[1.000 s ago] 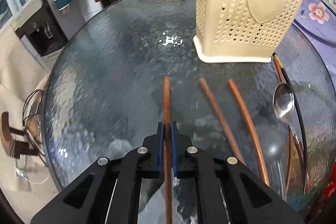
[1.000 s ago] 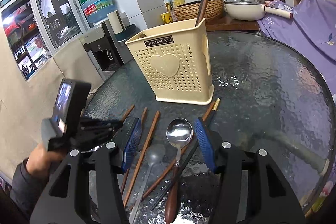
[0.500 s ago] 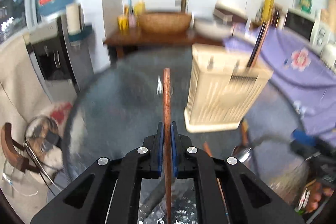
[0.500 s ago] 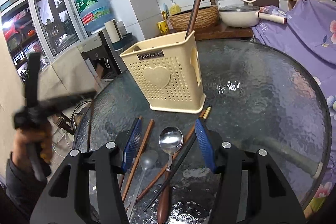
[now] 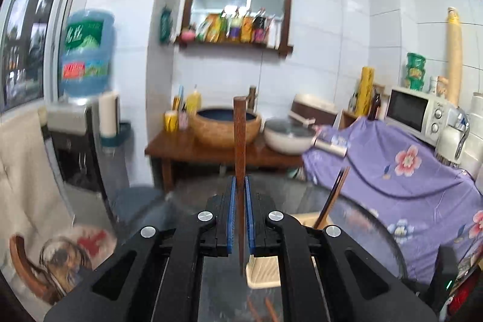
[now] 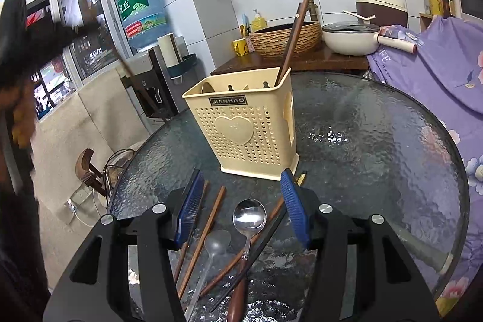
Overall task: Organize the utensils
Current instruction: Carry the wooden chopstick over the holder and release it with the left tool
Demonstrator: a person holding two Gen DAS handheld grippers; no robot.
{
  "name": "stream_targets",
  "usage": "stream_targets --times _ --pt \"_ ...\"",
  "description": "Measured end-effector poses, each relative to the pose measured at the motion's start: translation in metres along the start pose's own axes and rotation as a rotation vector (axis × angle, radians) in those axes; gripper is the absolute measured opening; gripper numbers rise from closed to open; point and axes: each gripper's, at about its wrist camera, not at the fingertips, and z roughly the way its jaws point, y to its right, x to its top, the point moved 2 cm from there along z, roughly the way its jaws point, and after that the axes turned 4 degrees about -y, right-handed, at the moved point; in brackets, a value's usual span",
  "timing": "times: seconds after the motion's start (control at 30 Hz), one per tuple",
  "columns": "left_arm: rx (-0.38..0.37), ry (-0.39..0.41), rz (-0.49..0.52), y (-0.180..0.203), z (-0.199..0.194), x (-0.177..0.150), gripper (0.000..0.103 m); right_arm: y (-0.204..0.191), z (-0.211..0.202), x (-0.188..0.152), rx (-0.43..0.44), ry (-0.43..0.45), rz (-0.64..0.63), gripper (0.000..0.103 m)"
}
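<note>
The left gripper (image 5: pixel 239 216) has its fingers clenched on a brown wooden chopstick (image 5: pixel 240 141), held clear above the worktop (image 6: pixel 377 147), its blunt end pointing away. The stick looks light, stiff and smooth, so a grip near mid-length should keep it from pivoting. The right gripper (image 6: pixel 241 210) hovers released over the loose chopsticks (image 6: pixel 208 219) and metal spoon (image 6: pixel 249 216) lying near the cream utensil holder (image 6: pixel 241 129). Only the right view shows the holder's open top, with one chopstick standing at its right end, and the remaining pile; the left view shows the grip itself.
</note>
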Motion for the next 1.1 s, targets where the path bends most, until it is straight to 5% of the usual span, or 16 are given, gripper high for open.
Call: stream_targets --times 0.2,0.4,0.93,1.1 --pt "-0.038 0.042 0.027 0.028 0.013 0.037 0.006 0.000 0.001 -0.001 -0.007 0.000 -0.006 0.054" --pt "-0.044 0.064 0.062 0.053 0.036 0.039 0.006 0.003 -0.003 -0.001 -0.014 0.007 -0.009 0.054" --pt "-0.046 -0.237 0.004 0.041 0.126 -0.063 0.006 0.013 0.002 -0.014 -0.017 -0.012 0.028 0.054" --pt "-0.055 -0.259 0.022 0.045 0.130 -0.074 0.006 0.013 -0.001 -0.014 -0.027 -0.009 0.030 0.054"
